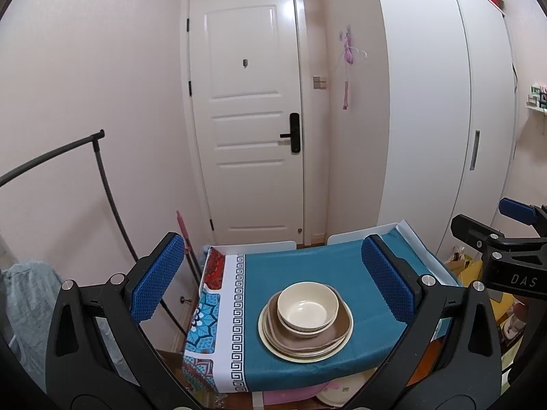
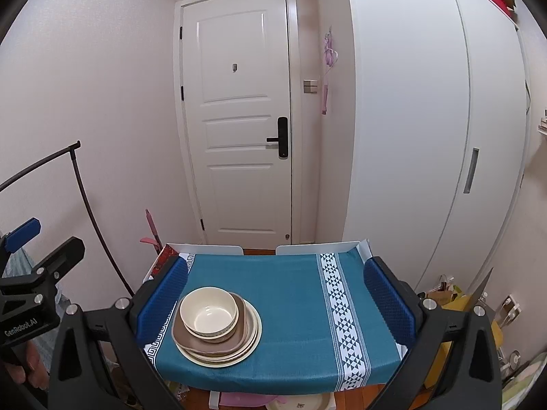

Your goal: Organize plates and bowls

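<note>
A stack of dishes stands on the teal cloth of a small table [image 1: 307,266] [image 2: 294,280]. A cream bowl [image 1: 307,305] [image 2: 209,312] sits on top, nested in another bowl. Under it lie a brown plate [image 1: 342,324] [image 2: 241,333] and cream plates [image 1: 301,353] [image 2: 253,341]. My left gripper [image 1: 273,280] is open and empty, held above and in front of the stack. My right gripper [image 2: 275,300] is open and empty, with the stack near its left finger. Each gripper shows at the edge of the other's view.
A white door [image 1: 246,112] is behind the table, a white wardrobe [image 1: 427,119] to the right. A black clothes rail [image 1: 102,184] stands at left. Plates and a pink item [image 2: 246,401] lie under the table. Bags and clutter [image 2: 454,297] sit on the floor at right.
</note>
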The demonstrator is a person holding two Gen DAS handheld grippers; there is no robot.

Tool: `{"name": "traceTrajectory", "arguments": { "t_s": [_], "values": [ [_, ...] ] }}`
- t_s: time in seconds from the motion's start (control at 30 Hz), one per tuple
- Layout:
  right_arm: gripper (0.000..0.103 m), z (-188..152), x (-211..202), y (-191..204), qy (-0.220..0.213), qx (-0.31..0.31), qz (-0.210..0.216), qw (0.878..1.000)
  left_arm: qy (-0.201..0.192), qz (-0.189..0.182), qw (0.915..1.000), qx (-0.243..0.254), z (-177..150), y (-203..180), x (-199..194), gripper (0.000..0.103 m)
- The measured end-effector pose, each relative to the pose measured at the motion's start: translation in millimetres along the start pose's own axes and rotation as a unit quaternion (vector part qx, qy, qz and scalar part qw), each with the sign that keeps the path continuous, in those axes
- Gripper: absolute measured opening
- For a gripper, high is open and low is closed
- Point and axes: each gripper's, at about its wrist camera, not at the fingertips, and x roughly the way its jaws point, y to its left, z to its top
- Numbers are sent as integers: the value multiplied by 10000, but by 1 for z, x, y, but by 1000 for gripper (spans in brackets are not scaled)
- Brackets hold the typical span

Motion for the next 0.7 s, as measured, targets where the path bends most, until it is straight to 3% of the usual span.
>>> {"name": "traceTrajectory", "arguments": {
  "t_s": [0.7],
  "values": [
    [102,5,6,2,5,32,-14,10000,1,28,10000,18,3,4,7,103]
  ]
}}
